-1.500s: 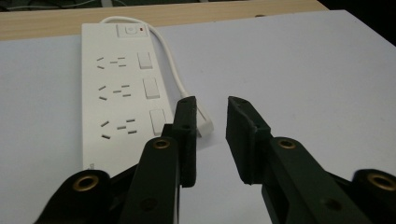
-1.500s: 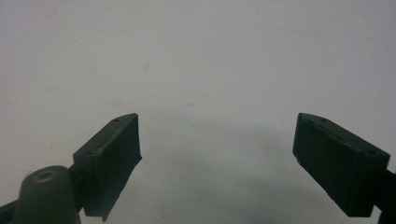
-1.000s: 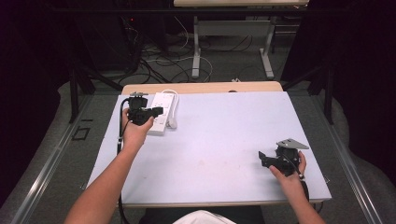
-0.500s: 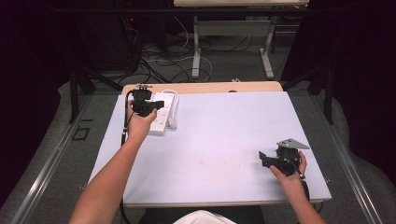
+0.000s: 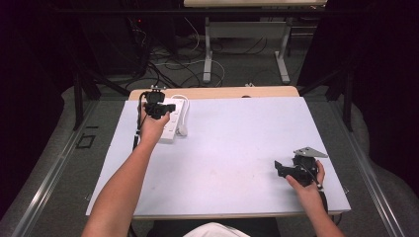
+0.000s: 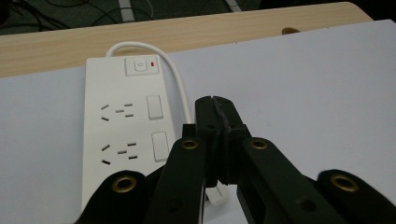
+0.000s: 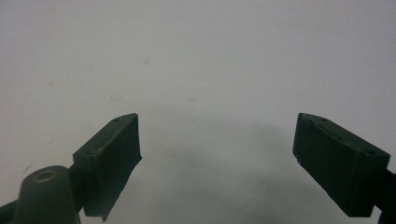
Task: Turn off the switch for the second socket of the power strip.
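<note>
A white power strip [image 5: 174, 118] lies at the far left of the table, with its switch and red light [image 6: 140, 66] toward the far edge. Its white cable [image 6: 173, 77] loops along its right side and passes behind my jaws. My left gripper [image 5: 157, 109] hovers over the strip, and in the left gripper view its jaws [image 6: 215, 106] are pressed together with nothing visible between them. Near the front right of the table, my right gripper [image 5: 282, 168] is held low; in the right gripper view it [image 7: 217, 140] stands wide open over bare white surface.
The white table top [image 5: 237, 148] has a wooden strip [image 5: 222, 92] along its far edge. A white plug [image 5: 182, 131] lies beside the power strip. Behind the table are another table's legs [image 5: 207, 49] and loose cables [image 5: 168, 59] on the floor.
My left gripper has moved away from me toward the far edge, over the power strip. The right gripper has stayed in place.
</note>
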Demonstrator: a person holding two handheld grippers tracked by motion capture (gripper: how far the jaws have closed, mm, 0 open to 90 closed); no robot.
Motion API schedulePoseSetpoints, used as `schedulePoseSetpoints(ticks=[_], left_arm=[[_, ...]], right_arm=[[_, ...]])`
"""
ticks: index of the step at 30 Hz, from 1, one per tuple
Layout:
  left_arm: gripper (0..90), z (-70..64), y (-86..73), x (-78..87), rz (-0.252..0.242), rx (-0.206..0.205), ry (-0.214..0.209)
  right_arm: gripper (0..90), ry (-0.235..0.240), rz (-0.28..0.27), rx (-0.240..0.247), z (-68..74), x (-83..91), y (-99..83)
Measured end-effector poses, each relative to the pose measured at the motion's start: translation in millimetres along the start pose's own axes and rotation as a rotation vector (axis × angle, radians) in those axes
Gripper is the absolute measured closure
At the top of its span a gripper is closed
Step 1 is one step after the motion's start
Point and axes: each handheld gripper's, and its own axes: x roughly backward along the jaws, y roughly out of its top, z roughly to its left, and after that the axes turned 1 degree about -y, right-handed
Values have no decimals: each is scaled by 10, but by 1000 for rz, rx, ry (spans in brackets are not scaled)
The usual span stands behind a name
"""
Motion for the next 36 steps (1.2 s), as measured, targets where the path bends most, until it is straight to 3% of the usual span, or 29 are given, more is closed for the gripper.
schedulePoseSetpoints(ticks=[12,21,31,36], left_arm=[[900,83,-7,-228,-17,44,47],[900,140,-34,-314,-14,27,92],[900,188,-57,-394,7,30,95],[900,202,-76,-441,44,37,89]], right_arm=[[145,7,11,-5,4,-20,-7],[144,5,6,-4,-9,-11,-10],[144,12,14,-13,-2,-13,-16],[144,11,15,-9,3,-18,-18]])
